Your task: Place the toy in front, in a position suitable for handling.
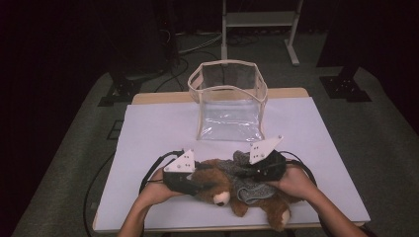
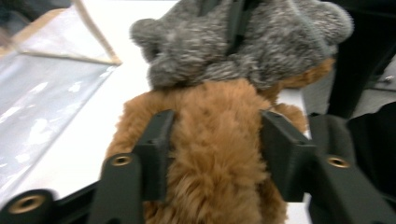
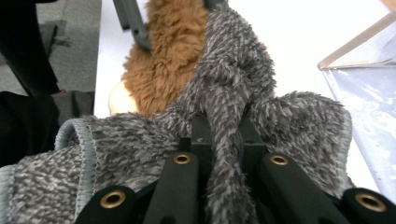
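Both hands rest low on the table, left tool [image 2: 215, 154] clamping the teddy bear [image 2: 215, 140], right tool [image 3: 227, 140] pinching its grey garment [image 3: 261, 74].

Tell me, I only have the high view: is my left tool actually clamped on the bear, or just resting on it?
Observer: Clamped. The left tool has a jaw pressed into the brown fur on each side of the teddy bear.
Operator: And the right one?
Observer: The right tool pinches a fold of the grey knitted garment between its jaws, not the bear's body.
Operator: Where is the bag relative to the right tool?
Observer: The clear bag lies at the right edge of the right gripper view, apart from the garment.
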The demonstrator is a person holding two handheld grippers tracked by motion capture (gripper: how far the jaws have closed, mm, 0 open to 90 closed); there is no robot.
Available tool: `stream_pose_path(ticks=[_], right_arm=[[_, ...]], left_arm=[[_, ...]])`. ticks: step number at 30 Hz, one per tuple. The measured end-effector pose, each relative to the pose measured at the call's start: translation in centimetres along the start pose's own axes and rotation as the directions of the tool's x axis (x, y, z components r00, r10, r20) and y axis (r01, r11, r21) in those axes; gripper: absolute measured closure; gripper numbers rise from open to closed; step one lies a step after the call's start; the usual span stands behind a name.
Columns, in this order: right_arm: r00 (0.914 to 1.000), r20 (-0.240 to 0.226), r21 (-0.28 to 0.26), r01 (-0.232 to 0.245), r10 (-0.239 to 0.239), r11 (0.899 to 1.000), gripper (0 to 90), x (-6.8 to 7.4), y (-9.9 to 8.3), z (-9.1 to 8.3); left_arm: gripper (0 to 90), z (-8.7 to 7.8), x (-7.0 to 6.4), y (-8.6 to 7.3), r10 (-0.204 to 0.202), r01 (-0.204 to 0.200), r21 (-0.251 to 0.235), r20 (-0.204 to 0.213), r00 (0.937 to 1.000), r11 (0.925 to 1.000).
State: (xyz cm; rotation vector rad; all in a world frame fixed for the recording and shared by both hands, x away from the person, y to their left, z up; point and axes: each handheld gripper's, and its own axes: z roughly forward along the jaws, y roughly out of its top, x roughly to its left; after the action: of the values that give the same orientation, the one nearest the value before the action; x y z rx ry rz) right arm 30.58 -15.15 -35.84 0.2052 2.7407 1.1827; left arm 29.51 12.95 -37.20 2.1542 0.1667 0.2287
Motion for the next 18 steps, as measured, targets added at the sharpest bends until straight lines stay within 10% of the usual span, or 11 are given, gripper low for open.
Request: stream_pose_path(ticks=[7, 18], right_arm=[[0.9998, -0.014, 0.008, -0.011, 0.011, 1.0, 80.7, -0.1, 0.5, 0.0], [0.9943, -0.06, 0.003, 0.088, -0.088, 0.996, 80.6, 0.4, 6.1, 3.0]], left_arm=[[50.6, -0.1, 0.5, -1.3, -0.052, 0.052, -0.015, 0.022, 0.9984, 0.9985], [55.4, 0.2, 0.3, -1.5, -0.034, 0.034, -0.007, 0.018, 0.9993, 0.9994]])
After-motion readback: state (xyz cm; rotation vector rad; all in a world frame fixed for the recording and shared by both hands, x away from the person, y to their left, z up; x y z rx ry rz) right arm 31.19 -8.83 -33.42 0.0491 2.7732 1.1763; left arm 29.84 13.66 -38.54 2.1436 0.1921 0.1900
